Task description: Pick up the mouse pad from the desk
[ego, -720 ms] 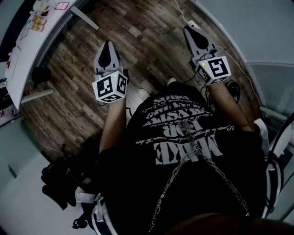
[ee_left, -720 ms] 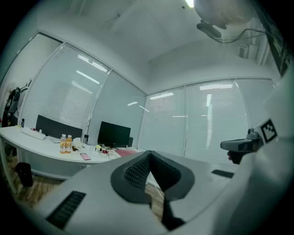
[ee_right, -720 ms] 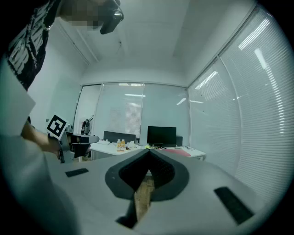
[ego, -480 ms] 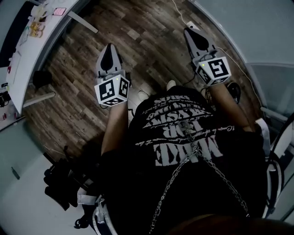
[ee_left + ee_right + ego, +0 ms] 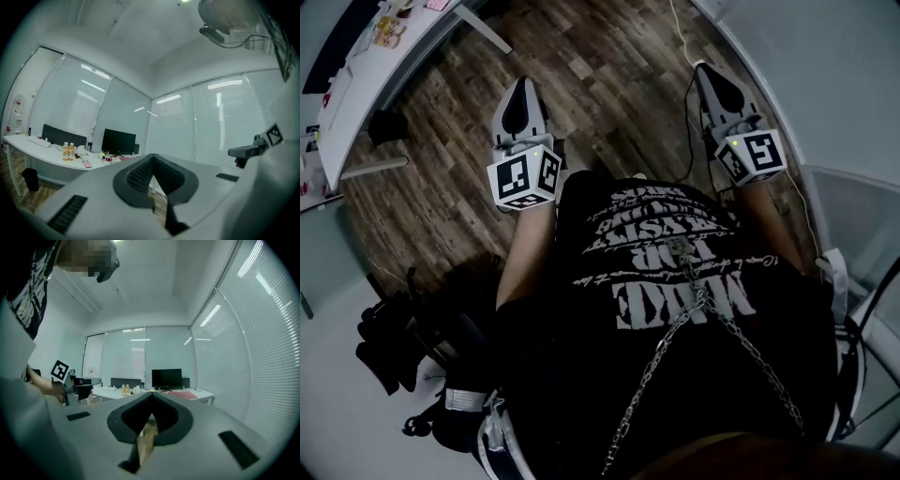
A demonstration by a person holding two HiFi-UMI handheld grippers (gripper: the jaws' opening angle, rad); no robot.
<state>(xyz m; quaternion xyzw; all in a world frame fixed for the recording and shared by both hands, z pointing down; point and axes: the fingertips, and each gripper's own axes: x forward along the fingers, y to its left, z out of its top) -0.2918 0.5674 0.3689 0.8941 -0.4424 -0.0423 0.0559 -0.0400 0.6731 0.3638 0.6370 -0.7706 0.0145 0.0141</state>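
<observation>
A flat red mouse pad [image 5: 185, 394] lies on the right end of a long white desk [image 5: 206, 394] across the room; it shows as a reddish strip [image 5: 124, 158] in the left gripper view. Both grippers are held level in front of the person, far from the desk. My left gripper [image 5: 521, 82] is shut and empty, its jaw tips meeting [image 5: 152, 155]. My right gripper [image 5: 705, 67] is also shut with nothing in it [image 5: 151, 394]. Each gripper appears in the other's view: the right one [image 5: 248, 151], the left one [image 5: 82, 380].
The desk [image 5: 356, 84] carries a black monitor [image 5: 118, 141], two orange bottles [image 5: 68, 151] and small clutter. A black bin [image 5: 386, 125] stands under it. A white cable [image 5: 686, 56] runs over the wooden floor. Black bags [image 5: 394, 337] lie at the left. Glass walls with blinds surround the room.
The head view has shifted: the desk slid toward the upper left corner and the right gripper sits lower and further right. Both grippers stay shut and empty.
</observation>
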